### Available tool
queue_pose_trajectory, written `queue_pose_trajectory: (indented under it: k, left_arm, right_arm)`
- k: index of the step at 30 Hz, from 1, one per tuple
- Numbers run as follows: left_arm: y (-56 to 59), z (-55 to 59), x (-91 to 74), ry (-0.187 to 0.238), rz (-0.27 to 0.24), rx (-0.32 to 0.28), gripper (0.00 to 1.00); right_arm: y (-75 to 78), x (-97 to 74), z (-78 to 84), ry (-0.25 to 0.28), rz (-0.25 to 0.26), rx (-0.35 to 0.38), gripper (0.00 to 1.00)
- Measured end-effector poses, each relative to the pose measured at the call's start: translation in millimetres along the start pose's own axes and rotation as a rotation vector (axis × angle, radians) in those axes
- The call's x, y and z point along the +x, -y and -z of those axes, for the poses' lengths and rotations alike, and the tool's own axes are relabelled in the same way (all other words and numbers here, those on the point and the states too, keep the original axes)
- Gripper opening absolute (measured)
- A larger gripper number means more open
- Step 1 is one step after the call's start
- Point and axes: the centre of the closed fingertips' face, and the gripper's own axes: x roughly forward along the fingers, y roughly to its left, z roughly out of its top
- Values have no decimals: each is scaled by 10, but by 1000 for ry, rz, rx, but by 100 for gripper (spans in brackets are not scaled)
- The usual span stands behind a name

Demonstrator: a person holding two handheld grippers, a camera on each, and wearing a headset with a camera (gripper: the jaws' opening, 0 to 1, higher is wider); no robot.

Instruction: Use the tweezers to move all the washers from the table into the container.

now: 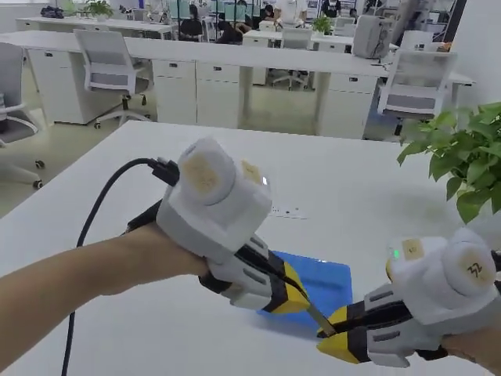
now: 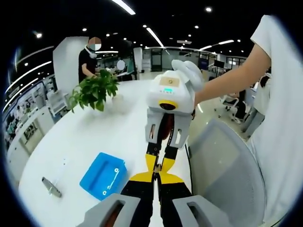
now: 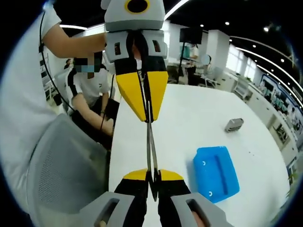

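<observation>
Thin metal tweezers (image 3: 150,137) span the gap between my two grippers, which face each other tip to tip. My left gripper (image 1: 294,298) is shut on one end of the tweezers (image 1: 317,317), and my right gripper (image 1: 335,332) is shut on the other. Just behind them a blue container (image 1: 322,280) lies flat on the white table (image 1: 352,196). The same container (image 2: 104,175) sits left of my left gripper (image 2: 154,178) and right of my right gripper (image 3: 152,176) as the container (image 3: 216,173). A few small pale specks (image 1: 286,211) lie on the table beyond it; too small to tell what they are.
A potted plant (image 1: 463,157) stands at the table's right edge. A small grey metal object (image 3: 234,124) lies on the table past the container. A grey mesh chair (image 2: 222,165) is beside the table. Desks, chairs and people fill the office behind.
</observation>
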Motion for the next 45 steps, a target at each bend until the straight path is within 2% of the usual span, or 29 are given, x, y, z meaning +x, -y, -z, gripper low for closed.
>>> queue_pose_trajectory:
  k: [3, 6, 7, 9, 10, 12, 15, 18, 19, 21, 22, 24, 27, 29, 33, 37, 40, 42, 43, 44, 45]
  left_arm:
    - [-30, 115, 62, -43, -1, 24, 0]
    - [-83, 322, 172, -113, 6, 36, 0]
    - [-87, 355, 205, -117, 8, 46, 0]
    - [-112, 522, 267, -186, 6, 65, 0]
    - [-136, 603, 316, -217, 1, 89, 0]
    - [-171, 682, 386, -240, -15, 117, 0]
    - [-213, 844, 499, -306, -32, 167, 0]
    - [-250, 1053, 657, -372, -55, 238, 0]
    - [-249, 1099, 694, -381, -52, 256, 0]
    - [-223, 1194, 794, -388, -41, 218, 0]
    - [-230, 1218, 821, -394, -43, 221, 0]
    - [-269, 1303, 874, -422, -59, 269, 0]
    - [-282, 1421, 967, -440, -53, 262, 0]
    - [-289, 1501, 1020, -444, -49, 252, 0]
    - [-291, 1690, 1060, -488, -32, 223, 0]
    - [-283, 1685, 1076, -475, -23, 221, 0]
    - [-299, 1707, 1100, -488, -19, 213, 0]
    - [-288, 1750, 1114, -508, -6, 195, 0]
    - [-294, 1794, 1113, -535, -18, 166, 0]
    - [-270, 1838, 1103, -565, -4, 159, 0]
    - [-277, 1859, 1099, -579, -8, 167, 0]
  right_arm:
    - [37, 53, 79, -29, 0, -9, 3]
    - [91, 117, 217, -75, 2, -9, 4]
    - [104, 136, 249, -84, 4, -12, 4]
    - [124, 192, 334, -104, 2, -14, 5]
    - [135, 218, 367, -111, 5, -11, 5]
    - [142, 283, 456, -137, -3, 2, 5]
    - [153, 389, 598, -168, 4, 24, 4]
    - [142, 469, 736, -193, -1, 81, 5]
    - [156, 488, 772, -199, 8, 105, 5]
    - [169, 527, 837, -213, 12, 120, 6]
    - [173, 554, 873, -219, 16, 124, 7]
    - [181, 604, 930, -227, 29, 141, 8]
    - [178, 680, 1008, -236, 34, 180, 9]
    - [178, 724, 1068, -246, 42, 175, 9]
    - [195, 761, 1180, -273, 50, 174, 10]
    - [195, 785, 1230, -274, 46, 205, 11]
    - [185, 789, 1210, -259, 54, 224, 12]
    - [172, 777, 1202, -259, 60, 230, 14]
    - [179, 753, 1189, -258, 75, 233, 15]
    - [185, 728, 1170, -253, 87, 241, 16]
    - [216, 679, 1113, -223, 127, 272, 18]
